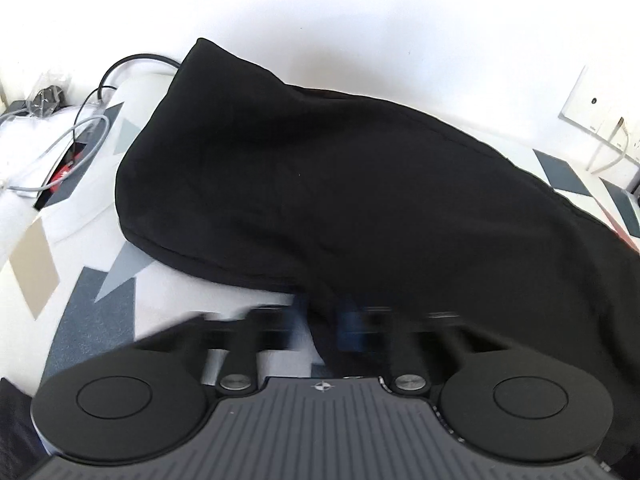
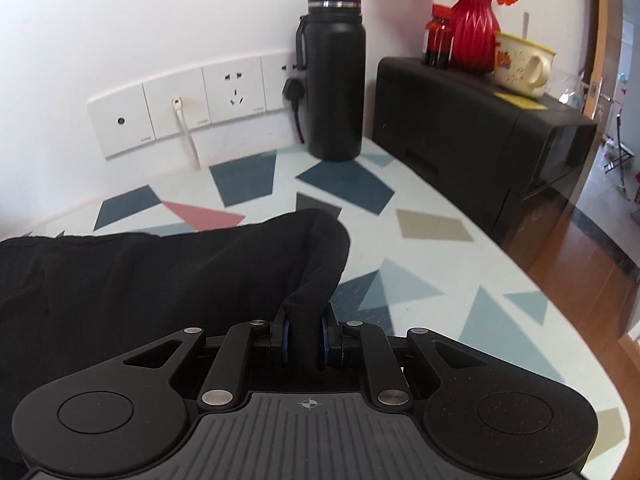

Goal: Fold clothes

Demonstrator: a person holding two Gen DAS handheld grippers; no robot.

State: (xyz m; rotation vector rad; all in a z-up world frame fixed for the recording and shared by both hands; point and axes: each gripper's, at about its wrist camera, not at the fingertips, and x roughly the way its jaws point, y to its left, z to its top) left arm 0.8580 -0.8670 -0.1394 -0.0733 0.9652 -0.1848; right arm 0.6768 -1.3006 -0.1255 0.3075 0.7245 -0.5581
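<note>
The black garment (image 1: 340, 184) lies on the patterned counter (image 2: 420, 280). Left of it: grey cables (image 1: 60, 148). Left hand-held gripper (image 1: 320, 328): blurred, state indeterminate. Right hand-held gripper (image 2: 306, 340): clamped on garment hem. Beyond the garment: wall sockets (image 2: 192, 100), black flask (image 2: 334, 76), red vase (image 2: 476, 28).

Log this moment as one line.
task: fold clothes | right gripper: shut on black fabric garment hem | left gripper: blurred, unclear | surface: patterned tabletop

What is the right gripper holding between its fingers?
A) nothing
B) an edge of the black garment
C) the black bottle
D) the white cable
B: in the right wrist view the right gripper is closed on a bunched edge of the black garment, while the black bottle stands far off by the wall.
</note>
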